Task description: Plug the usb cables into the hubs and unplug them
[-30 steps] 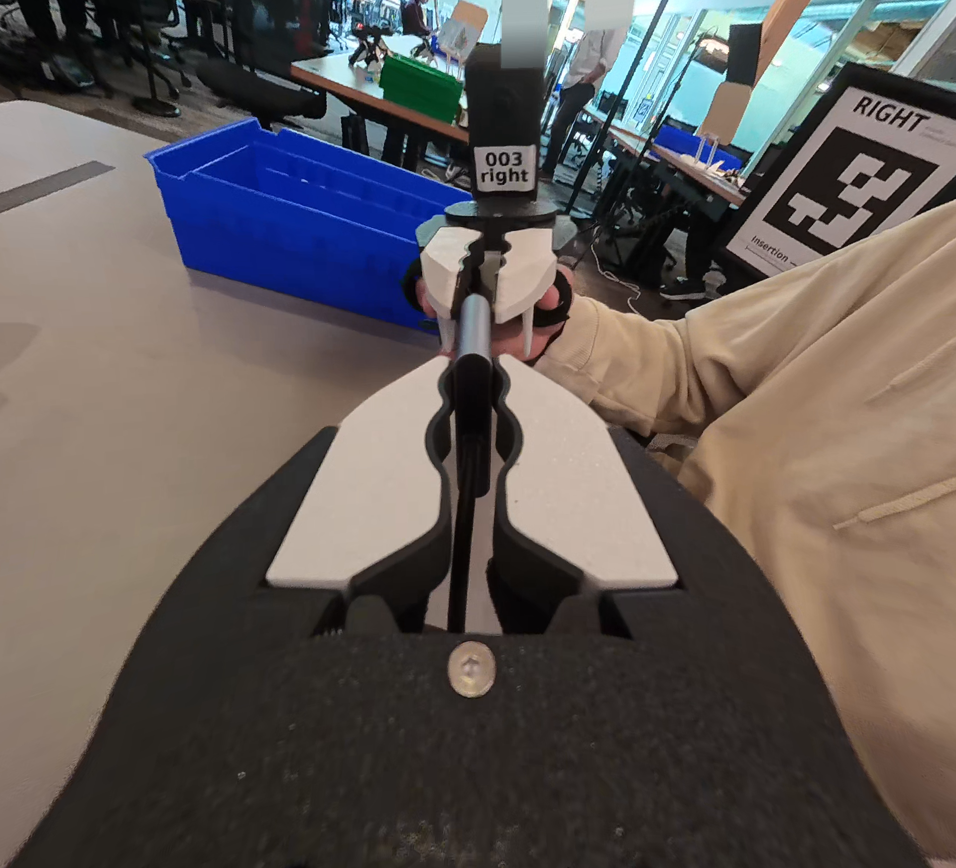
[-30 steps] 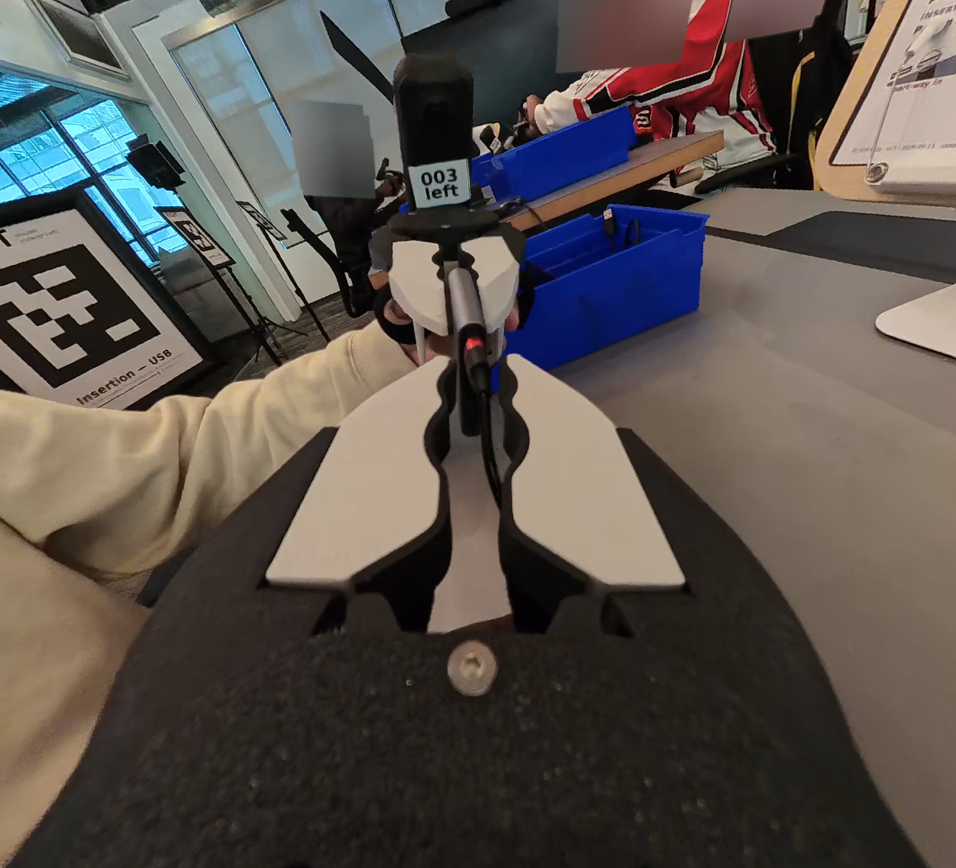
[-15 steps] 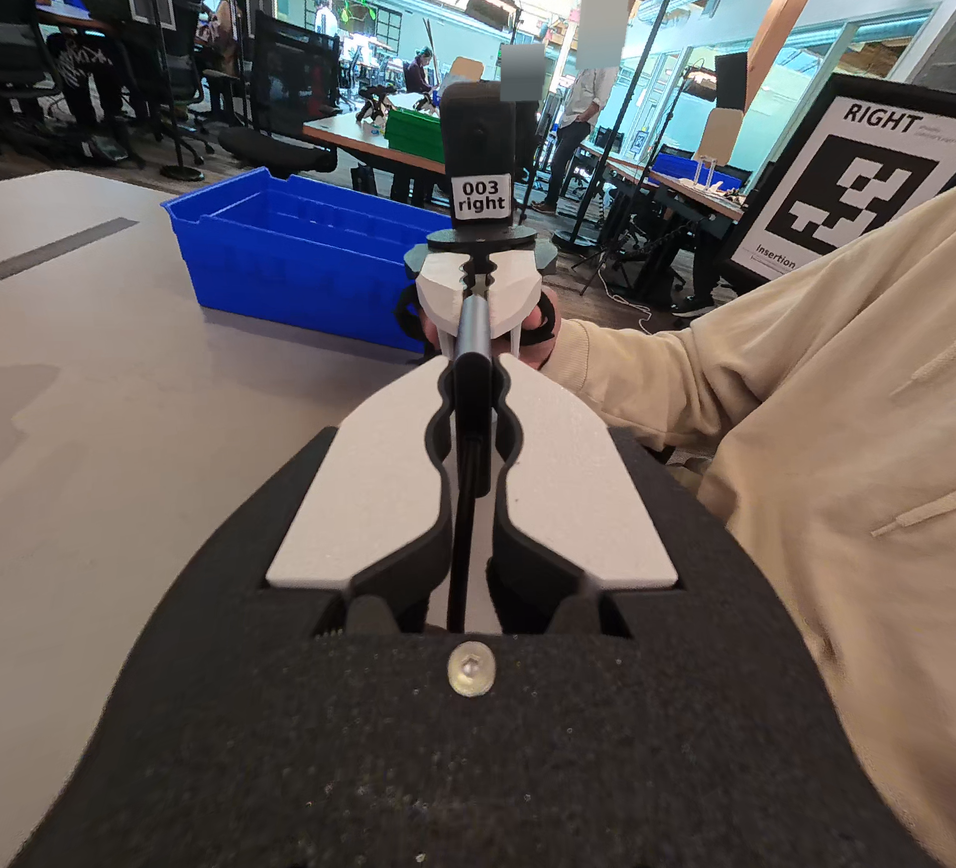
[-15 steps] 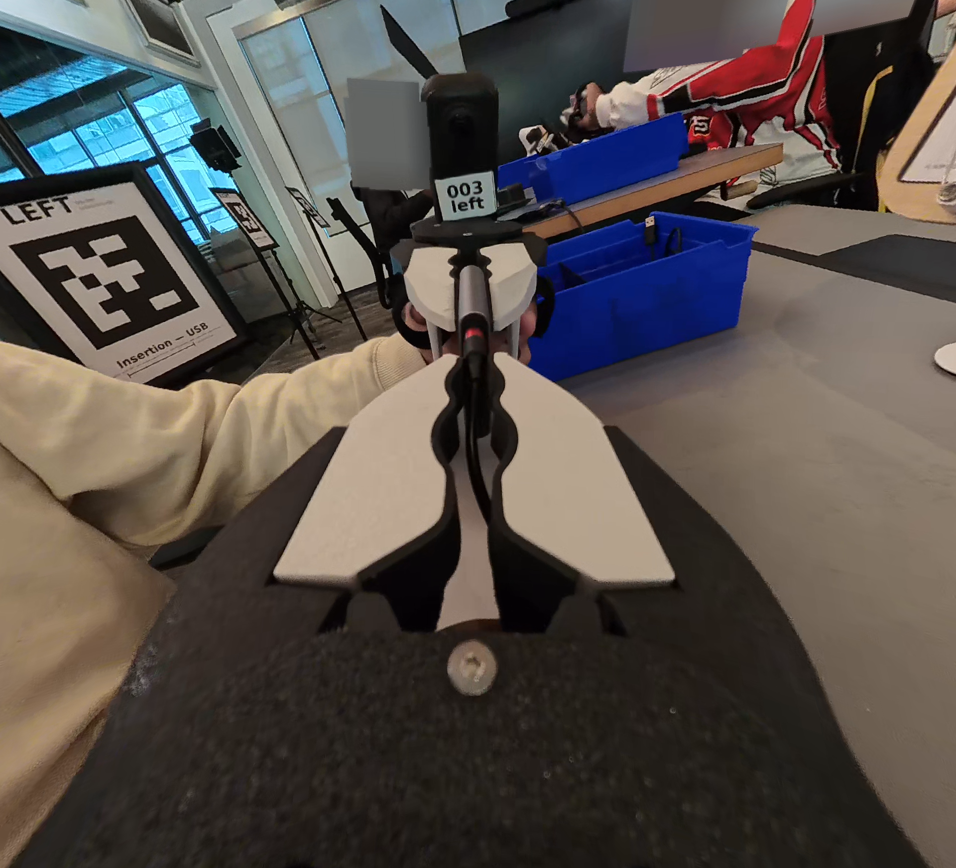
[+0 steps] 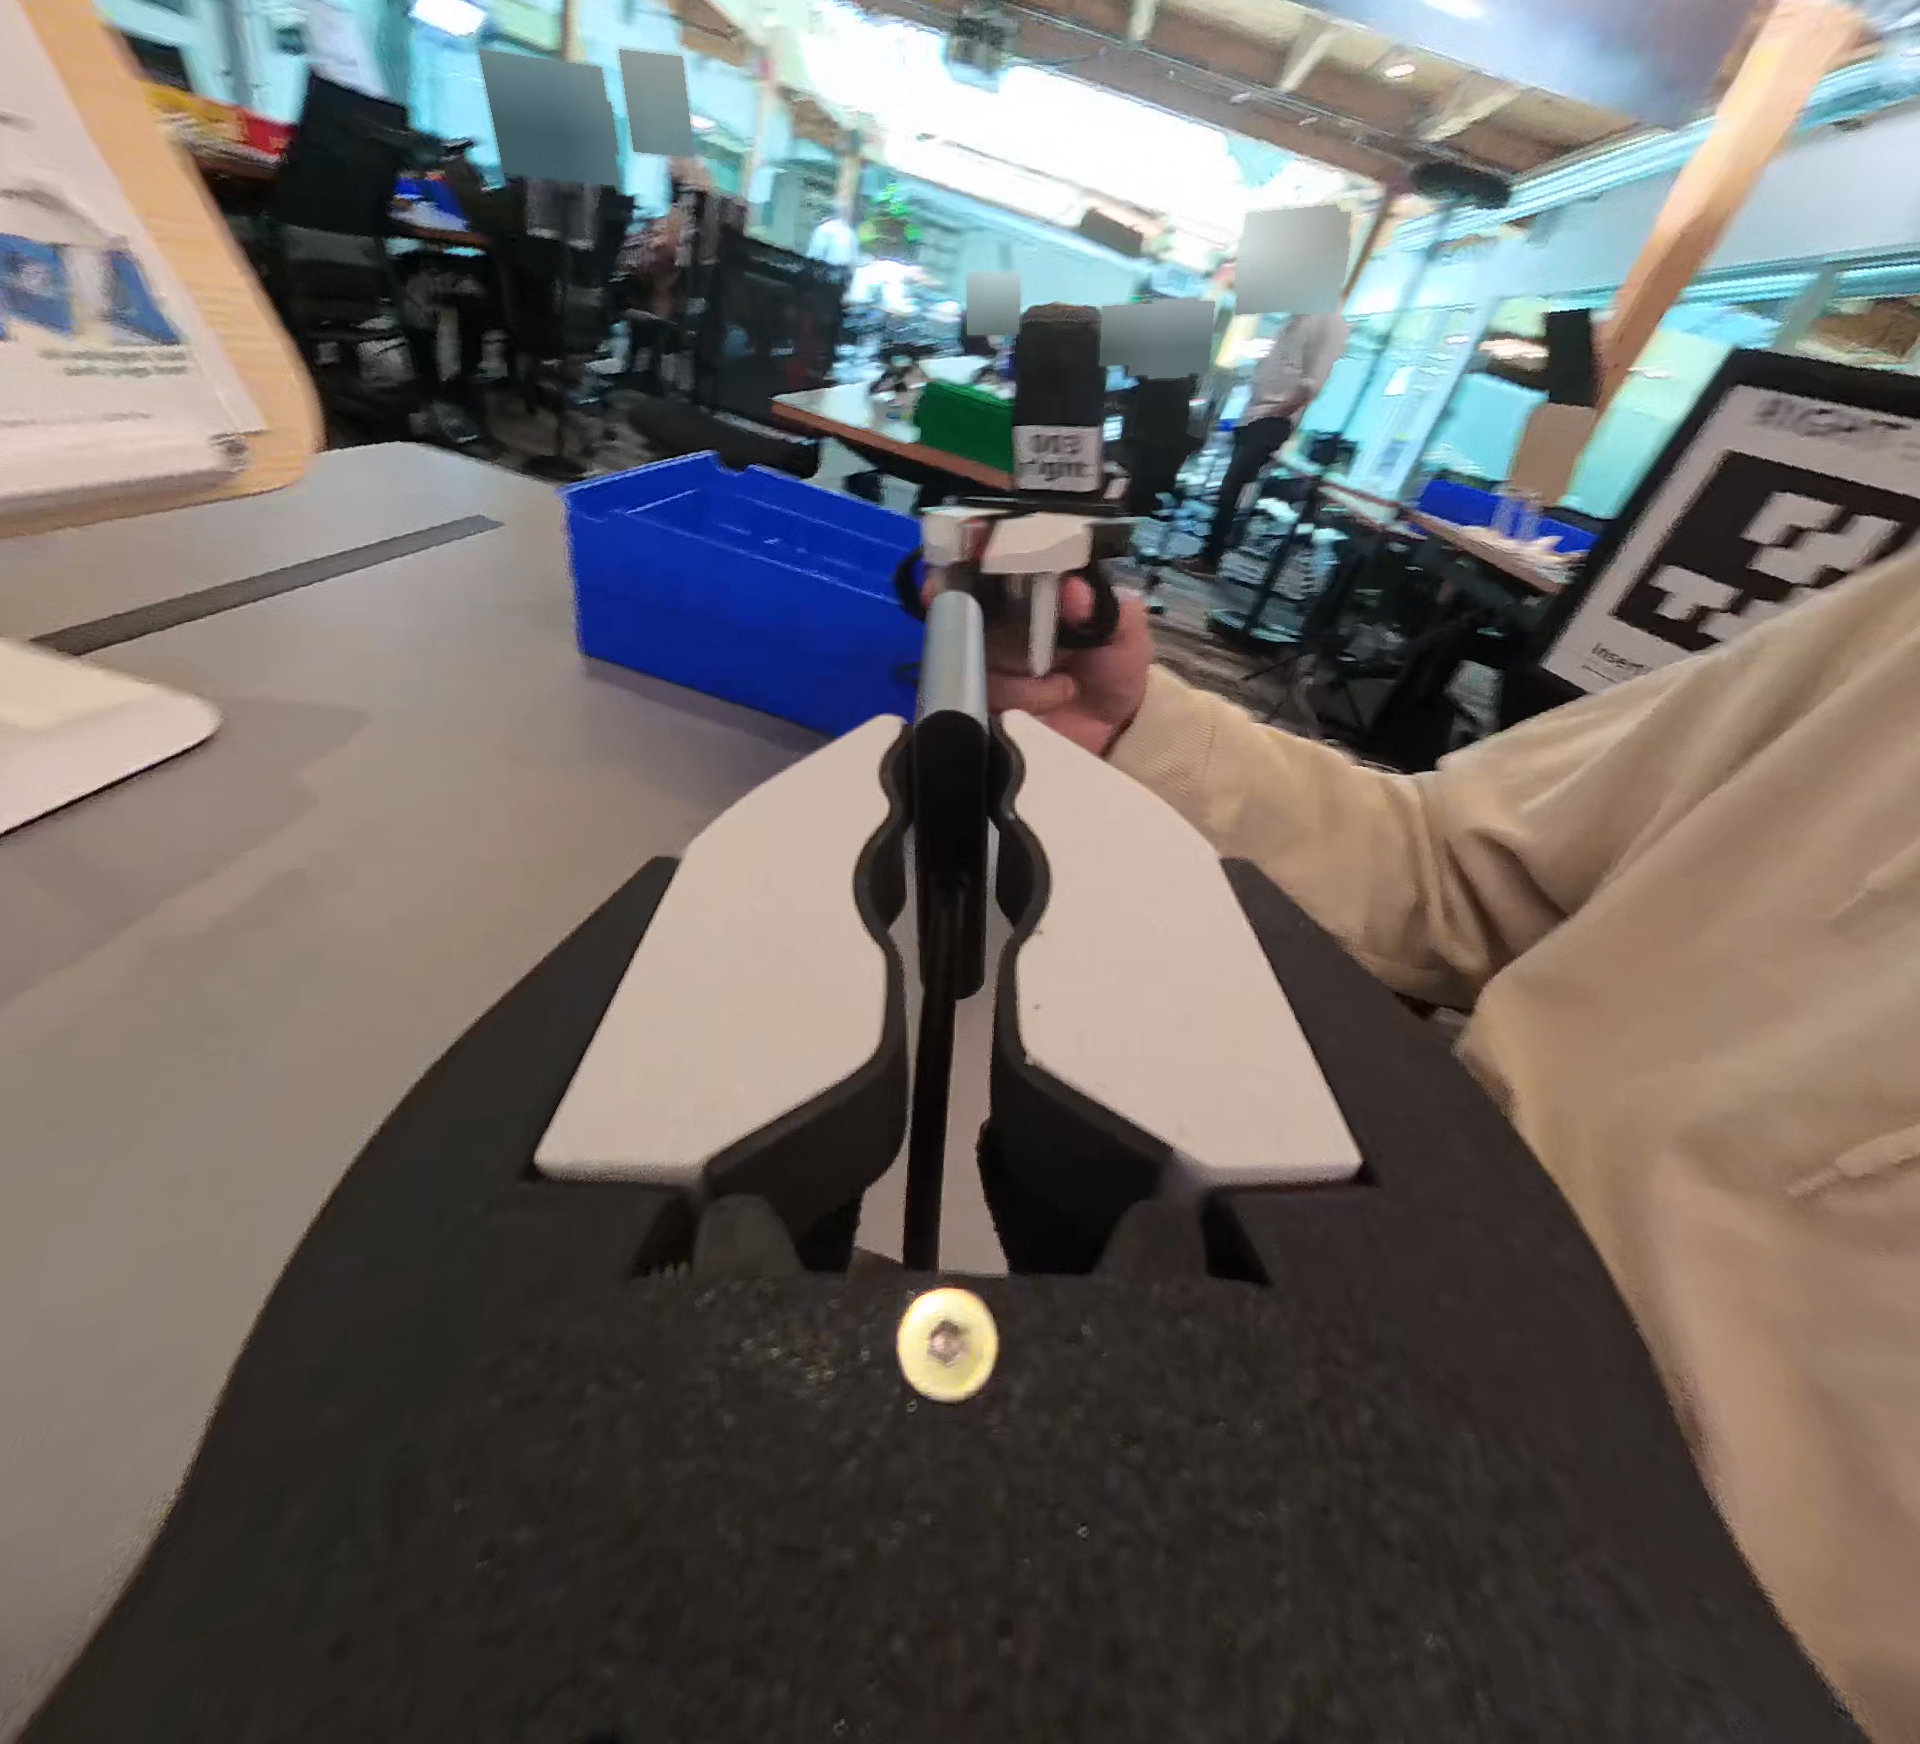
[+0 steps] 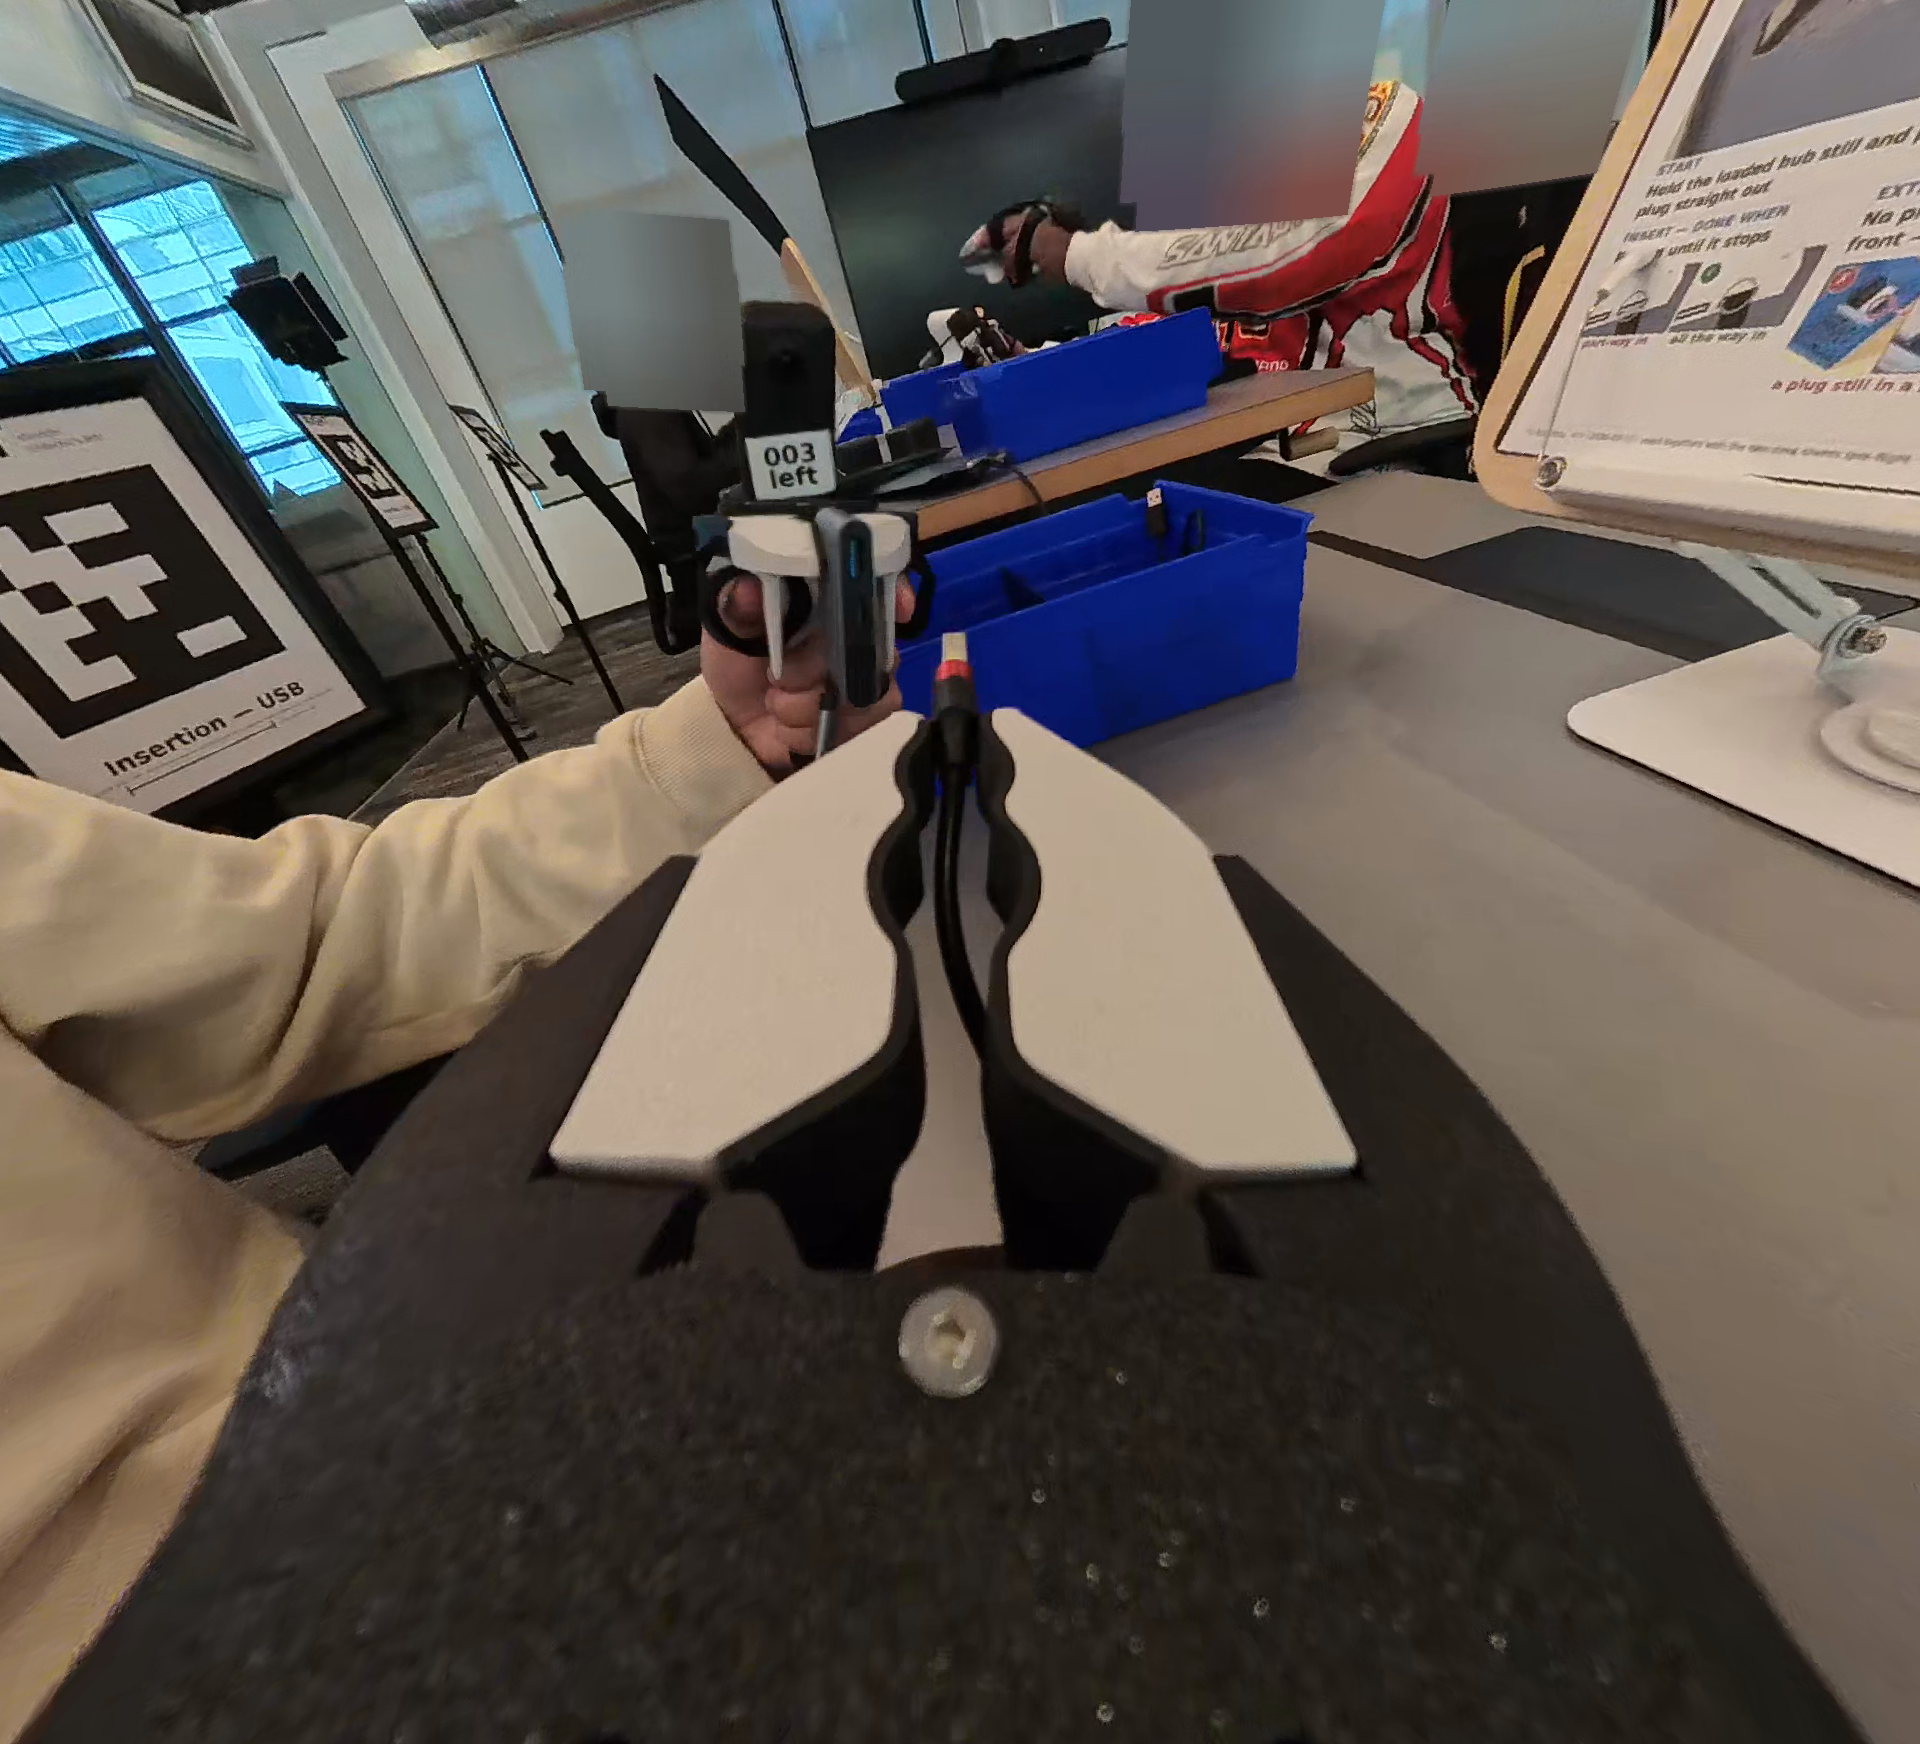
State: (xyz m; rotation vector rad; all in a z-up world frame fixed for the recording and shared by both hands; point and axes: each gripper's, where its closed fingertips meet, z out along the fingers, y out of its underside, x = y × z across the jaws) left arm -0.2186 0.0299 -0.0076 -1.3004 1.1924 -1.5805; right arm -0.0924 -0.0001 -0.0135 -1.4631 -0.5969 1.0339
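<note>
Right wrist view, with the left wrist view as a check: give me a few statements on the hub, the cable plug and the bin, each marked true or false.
1. The right gripper is closed on a black USB cable whose plug has a red collar. True.
2. The plug is seated in the hub. False: its metal tip is free in the air, apart from the hub and beside it.
3. The left gripper holds the grey hub by its black end. True.
4. The blue bin sits on the floor. False: it stands on the grey table.
5. The bin is empty. False: a cable plug sticks up inside it.
</note>
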